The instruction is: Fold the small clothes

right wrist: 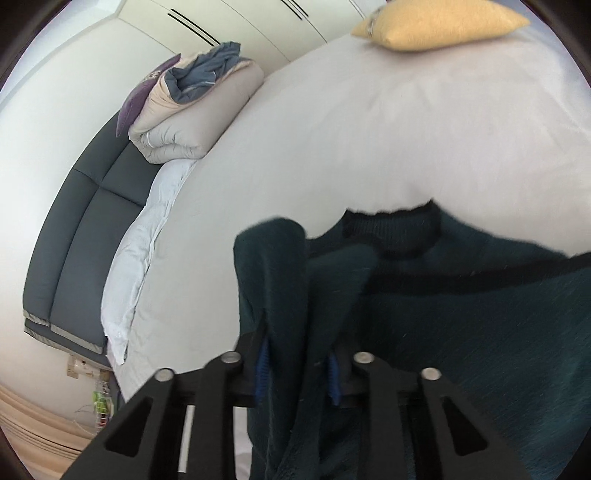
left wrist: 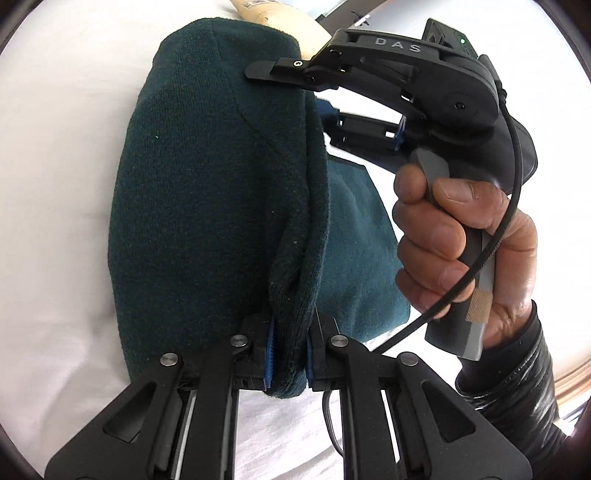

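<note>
A dark green knit sweater [left wrist: 207, 184] lies partly folded on the white bed [left wrist: 55, 184]. My left gripper [left wrist: 290, 354] is shut on a bunched edge of the sweater near the bottom of the left wrist view. The right gripper [left wrist: 317, 99] shows there too, held by a hand at the sweater's far right edge, its lower finger under the cloth. In the right wrist view my right gripper [right wrist: 297, 373] is shut on a fold of the sweater [right wrist: 480, 332], which hangs up between the pads and spreads to the right.
A yellow pillow [right wrist: 439, 22] lies at the far end of the bed [right wrist: 332, 129]. A folded beige and blue duvet [right wrist: 192, 107] sits by the dark grey headboard [right wrist: 81, 240] at left. White wardrobe doors [right wrist: 240, 22] stand behind.
</note>
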